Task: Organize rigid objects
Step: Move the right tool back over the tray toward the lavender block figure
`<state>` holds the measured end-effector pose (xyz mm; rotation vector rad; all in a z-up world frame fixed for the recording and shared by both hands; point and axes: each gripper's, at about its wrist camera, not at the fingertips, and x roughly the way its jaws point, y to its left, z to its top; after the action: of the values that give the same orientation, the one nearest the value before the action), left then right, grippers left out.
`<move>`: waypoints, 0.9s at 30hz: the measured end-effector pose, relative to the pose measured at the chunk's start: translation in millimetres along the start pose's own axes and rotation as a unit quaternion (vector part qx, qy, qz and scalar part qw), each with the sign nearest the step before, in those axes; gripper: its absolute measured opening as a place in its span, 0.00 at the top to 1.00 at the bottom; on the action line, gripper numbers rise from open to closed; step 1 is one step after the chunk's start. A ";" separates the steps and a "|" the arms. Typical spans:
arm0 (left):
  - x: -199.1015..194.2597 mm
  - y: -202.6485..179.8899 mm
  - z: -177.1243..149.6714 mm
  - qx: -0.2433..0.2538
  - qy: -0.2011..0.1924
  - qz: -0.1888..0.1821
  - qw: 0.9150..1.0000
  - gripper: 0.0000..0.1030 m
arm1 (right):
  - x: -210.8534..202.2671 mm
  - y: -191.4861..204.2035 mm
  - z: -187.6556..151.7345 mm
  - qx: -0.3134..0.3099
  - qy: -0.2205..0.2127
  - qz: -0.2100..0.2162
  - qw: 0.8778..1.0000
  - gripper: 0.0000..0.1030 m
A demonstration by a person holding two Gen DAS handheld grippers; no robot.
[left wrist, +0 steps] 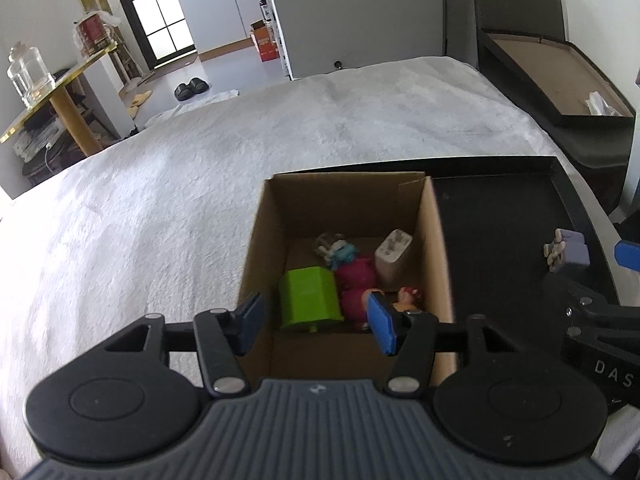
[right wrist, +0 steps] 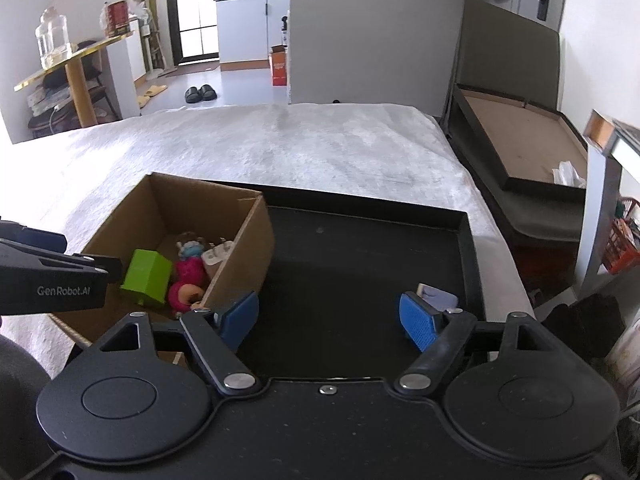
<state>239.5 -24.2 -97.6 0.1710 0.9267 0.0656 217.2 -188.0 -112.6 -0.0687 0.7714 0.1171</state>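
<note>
Now my left gripper (left wrist: 316,322) hovers over the open brown cardboard box (left wrist: 264,240), its blue ribbed pads spread apart with nothing between them. Inside the box lie a bright green plastic block (left wrist: 310,300), a magenta rounded toy (left wrist: 356,284), a white squarish charger (left wrist: 394,256) and a small pale-blue figure (left wrist: 340,250); another small figure with a red top (left wrist: 408,294) sits by the near wall.

My right gripper (right wrist: 330,318) is likewise open and empty above the shallow black rectangular tray (right wrist: 468,240), whose matte floor is mostly bare. A small lavender and white blocky toy (right wrist: 438,300) lies in the tray's near right corner, just behind my right pad.

Box and tray sit side by side, touching, on a fuzzy pale grey blanket (right wrist: 300,148). Beyond it I see a glossy white floor with black slippers (right wrist: 200,93), a gold-edged side table (right wrist: 68,60) holding glass jars, and a kitchen counter. The left tool's black body reads "GenRobot.AI" in the right wrist view.
</note>
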 end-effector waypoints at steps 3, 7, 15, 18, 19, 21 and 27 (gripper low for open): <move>2.4 -11.7 3.1 0.011 0.000 0.001 1.000 0.46 | 3.5 -11.2 -2.9 0.010 0.003 -0.002 1.000 0.25; 7.4 -23.9 5.6 0.020 0.003 0.001 1.000 0.46 | 7.9 -24.0 -6.7 0.018 0.004 -0.001 1.000 0.25; 13.8 -46.0 12.6 0.034 0.003 0.005 0.999 0.45 | 18.9 -46.6 -10.9 0.032 0.006 0.001 0.999 0.25; 15.7 -55.0 16.3 0.041 0.002 0.006 0.999 0.45 | 22.4 -54.0 -11.8 0.036 0.006 0.002 0.999 0.25; 16.2 -57.5 17.3 0.043 0.001 0.007 0.999 0.45 | 23.9 -56.2 -12.3 0.037 0.007 0.002 0.999 0.25; 17.9 -62.7 19.4 0.046 0.000 0.008 0.999 0.45 | 26.8 -60.5 -13.1 0.039 0.008 0.002 0.999 0.25; 25.4 -75.7 25.6 0.054 0.000 0.010 0.998 0.45 | 36.1 -72.9 -16.9 0.041 0.011 0.005 0.999 0.25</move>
<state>274.0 -98.5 -115.8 0.2815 0.9283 0.0341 240.7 -259.2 -148.5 0.0109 0.7976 0.0941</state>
